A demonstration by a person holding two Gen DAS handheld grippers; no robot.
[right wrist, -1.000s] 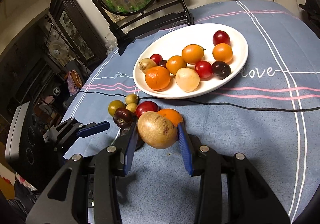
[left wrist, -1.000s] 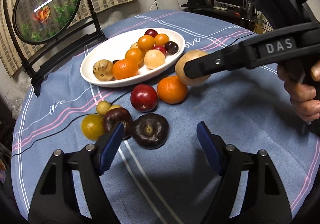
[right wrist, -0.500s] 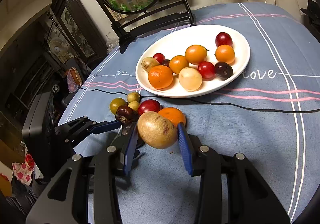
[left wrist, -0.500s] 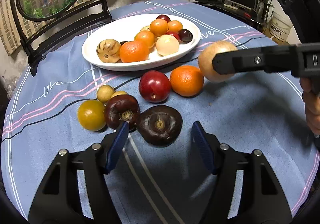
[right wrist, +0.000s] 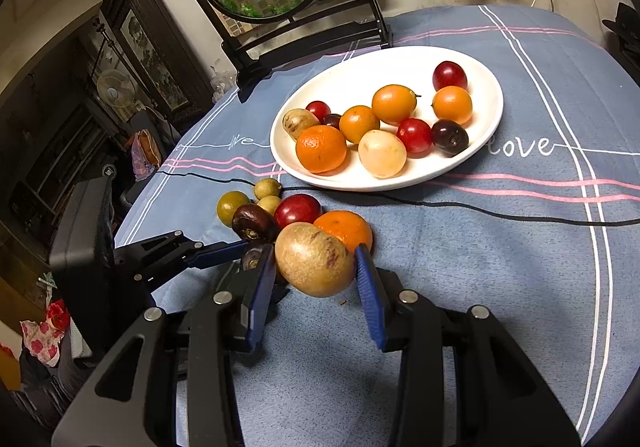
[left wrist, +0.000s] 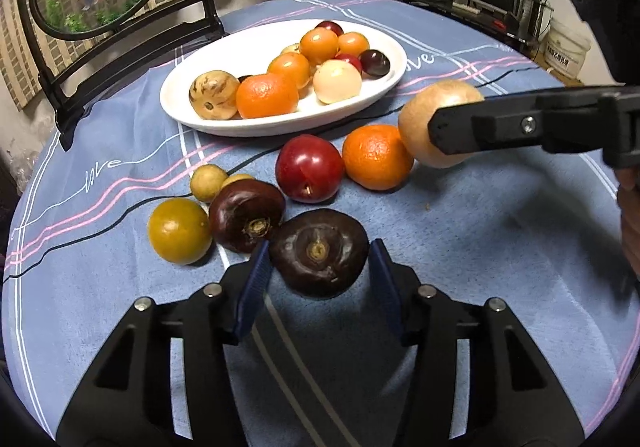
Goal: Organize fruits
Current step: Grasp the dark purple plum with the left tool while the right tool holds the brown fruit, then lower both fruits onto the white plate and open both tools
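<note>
your left gripper (left wrist: 318, 271) is closing around the dark flattened fruit (left wrist: 318, 252) on the worktop (left wrist: 480, 247); the left pad looks to touch it, the right shows a sliver of gap. your right gripper (right wrist: 316, 273) pinches the tan speckled fruit (right wrist: 314, 265), held just above the cloth beside the orange (right wrist: 346, 229). white plate (right wrist: 490, 115) beyond, already holding mixed fruit.

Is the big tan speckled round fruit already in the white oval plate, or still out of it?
Out. The tan speckled fruit sits clamped between the right gripper pads, short of the white oval plate.
</note>
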